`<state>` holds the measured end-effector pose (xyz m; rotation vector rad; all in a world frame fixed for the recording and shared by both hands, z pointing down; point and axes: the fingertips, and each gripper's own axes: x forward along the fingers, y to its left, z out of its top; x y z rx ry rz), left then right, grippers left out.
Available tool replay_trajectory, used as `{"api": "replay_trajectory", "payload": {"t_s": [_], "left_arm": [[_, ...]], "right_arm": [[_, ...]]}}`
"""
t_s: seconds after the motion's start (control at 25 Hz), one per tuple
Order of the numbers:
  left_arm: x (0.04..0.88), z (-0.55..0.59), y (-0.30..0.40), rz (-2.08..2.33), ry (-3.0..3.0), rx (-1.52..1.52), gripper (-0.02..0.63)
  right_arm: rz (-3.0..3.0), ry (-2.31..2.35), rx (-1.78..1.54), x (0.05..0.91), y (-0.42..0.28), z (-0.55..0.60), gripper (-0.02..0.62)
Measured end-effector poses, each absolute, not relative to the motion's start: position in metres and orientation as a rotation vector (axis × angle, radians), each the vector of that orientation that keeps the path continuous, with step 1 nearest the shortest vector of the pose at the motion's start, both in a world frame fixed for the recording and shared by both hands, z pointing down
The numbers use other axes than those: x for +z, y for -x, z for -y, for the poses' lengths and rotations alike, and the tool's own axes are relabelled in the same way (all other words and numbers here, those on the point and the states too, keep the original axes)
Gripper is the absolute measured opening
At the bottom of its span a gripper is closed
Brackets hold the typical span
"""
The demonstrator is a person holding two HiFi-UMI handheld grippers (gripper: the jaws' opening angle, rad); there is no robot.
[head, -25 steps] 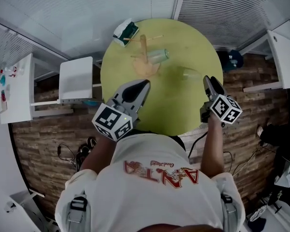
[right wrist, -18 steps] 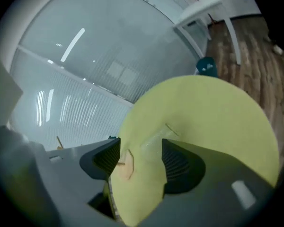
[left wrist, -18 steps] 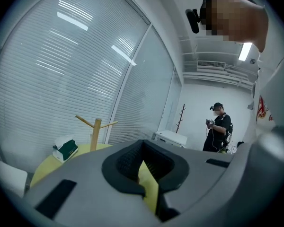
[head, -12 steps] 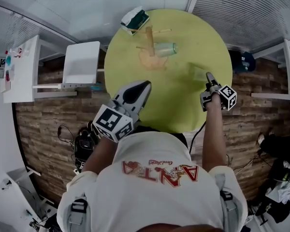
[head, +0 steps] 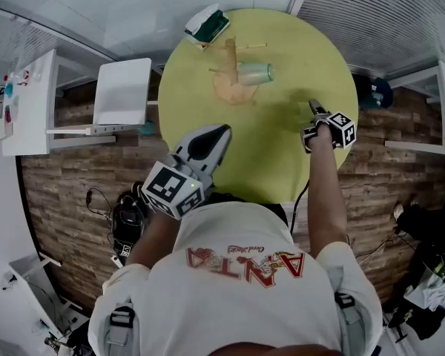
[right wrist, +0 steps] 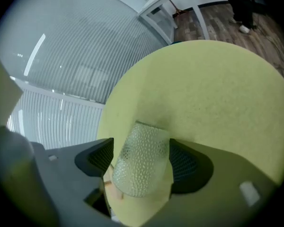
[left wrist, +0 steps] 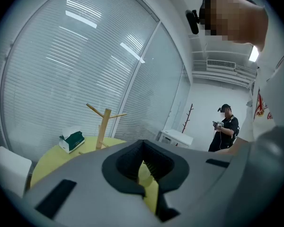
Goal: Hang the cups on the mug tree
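- Right tongs [head: 314, 110], farther across than a second ago, are opening around the dimpled glass cup [right wrist: 142, 162] at the desk's [head: 282, 162] right.
- Left tongs [head: 222, 130] are pressed together, empty.
- Cup seems light, slippery and breakable; grip mid-body.

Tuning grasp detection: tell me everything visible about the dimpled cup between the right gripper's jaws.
The dimpled cup looks like clear glass, covered in small bumps, tapered, narrower end away from the camera. It sits on the yellow-green table between the opening jaws of the right gripper, slim gaps at both pads. No handle shows; upright or not is unclear.
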<state>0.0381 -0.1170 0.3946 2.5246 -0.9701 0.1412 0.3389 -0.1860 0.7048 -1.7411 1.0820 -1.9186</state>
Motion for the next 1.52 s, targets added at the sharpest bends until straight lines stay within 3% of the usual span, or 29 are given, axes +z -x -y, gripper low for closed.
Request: {"api": "replay_trajectory", "payload": {"t_s": [0.6,1.04,1.24,1.52], "left_arm": [[0.405,0.119,-0.023,0.977,-2.492,0.124,0.008],[0.404,0.115,-0.032,0.949,-2.496,0.132,0.008],[0.406,0.116,-0.030,0.955,-2.491,0.135,0.008],[0.406,0.119,-0.028,0.960,-2.487,0.128,0.008]], "right_arm": [[-1.369,1.816,-1.897,0.700,-0.328,0.197,0.324],[-1.776,1.883,-1.898,0.694,-0.313,0.188,0.276],[-1.940,1.947,-1.908,0.695,-0.302,0.194,0.287],[-2.167,1.878,-2.171,0.715,-0.276,0.211,0.337]]}}
